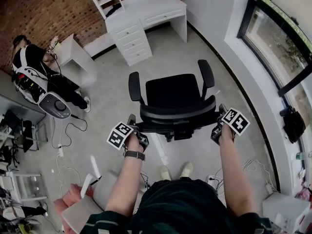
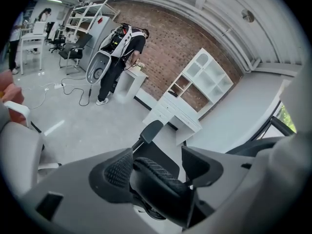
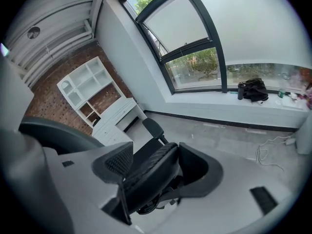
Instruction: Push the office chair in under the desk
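Note:
The black office chair [image 1: 173, 91] stands on the floor with its seat facing the white desk [image 1: 146, 13] at the far wall, a stretch of floor between them. Its backrest [image 1: 178, 112] is the near edge. My left gripper [image 1: 136, 128] straddles the backrest's left end; in the left gripper view [image 2: 158, 167] the mesh edge [image 2: 156, 179] lies between open jaws, with a gap at the right jaw. My right gripper [image 1: 218, 126] straddles the right end. In the right gripper view [image 3: 156, 165] the backrest [image 3: 151, 172] nearly fills the gap between its jaws.
A person [image 1: 34, 67] stands at the brick wall on the left beside a small white table [image 1: 73, 52]. Cables [image 1: 63, 150] trail across the floor at left. A curved window wall [image 1: 273, 57] runs along the right. A white seat [image 1: 78, 208] is near my left leg.

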Demonstrator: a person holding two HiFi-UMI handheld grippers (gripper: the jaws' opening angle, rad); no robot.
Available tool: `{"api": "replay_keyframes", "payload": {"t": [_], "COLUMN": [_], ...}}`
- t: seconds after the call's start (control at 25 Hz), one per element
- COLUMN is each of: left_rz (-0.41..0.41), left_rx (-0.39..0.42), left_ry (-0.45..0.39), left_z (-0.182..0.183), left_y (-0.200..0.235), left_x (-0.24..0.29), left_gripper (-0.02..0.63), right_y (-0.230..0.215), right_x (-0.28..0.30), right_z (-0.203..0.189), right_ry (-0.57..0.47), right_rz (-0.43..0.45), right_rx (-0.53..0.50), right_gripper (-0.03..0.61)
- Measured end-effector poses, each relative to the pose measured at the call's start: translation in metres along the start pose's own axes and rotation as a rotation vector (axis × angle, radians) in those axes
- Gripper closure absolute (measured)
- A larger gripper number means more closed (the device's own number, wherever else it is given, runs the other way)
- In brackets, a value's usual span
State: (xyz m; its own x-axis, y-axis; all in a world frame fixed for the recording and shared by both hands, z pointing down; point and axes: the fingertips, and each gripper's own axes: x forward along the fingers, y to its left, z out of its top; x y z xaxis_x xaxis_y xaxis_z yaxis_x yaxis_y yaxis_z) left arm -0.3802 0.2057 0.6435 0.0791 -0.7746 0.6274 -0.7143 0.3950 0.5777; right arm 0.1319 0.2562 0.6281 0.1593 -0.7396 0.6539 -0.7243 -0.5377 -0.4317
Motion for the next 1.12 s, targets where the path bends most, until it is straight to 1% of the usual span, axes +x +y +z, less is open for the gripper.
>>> {"api": "replay_keyframes", "payload": {"t": [0.32, 0.48, 0.64, 0.88, 1.12], "left_rz": [0.005, -0.004, -0.009, -0.028, -0.035], "left_rx": [-0.016, -0.012, -0.016, -0.029, -0.009], "left_ry": [-0.017, -0.015, -0.015, -0.037, -0.017], "left_z": [0.011, 0.017, 0.030, 0.052, 0.073], "left_y": [-0.017, -0.027, -0.036, -0.052, -0.071], "left_x": [0.024, 0.043, 0.060, 0.093, 0.127], "left_gripper": [0.311, 0.311, 0.311, 0.307, 0.304], "right_y": [0.013, 0.020, 0.033, 0.054, 0.074], "right_x": [0.028, 0.043, 0.057, 0.085, 0.111], "right_z": [0.021, 0.030, 0.037, 0.052, 0.066], "right_ry": [-0.009, -0.017, -0.026, -0.036, -0.033], "right_rz": [0.012, 0.011, 0.015, 0.008, -0.023], "right_rx": [-0.001, 0.000, 0.007, 0.009, 0.015], "right_gripper": [0.298, 0.298, 0.298, 0.298, 0.298]}}
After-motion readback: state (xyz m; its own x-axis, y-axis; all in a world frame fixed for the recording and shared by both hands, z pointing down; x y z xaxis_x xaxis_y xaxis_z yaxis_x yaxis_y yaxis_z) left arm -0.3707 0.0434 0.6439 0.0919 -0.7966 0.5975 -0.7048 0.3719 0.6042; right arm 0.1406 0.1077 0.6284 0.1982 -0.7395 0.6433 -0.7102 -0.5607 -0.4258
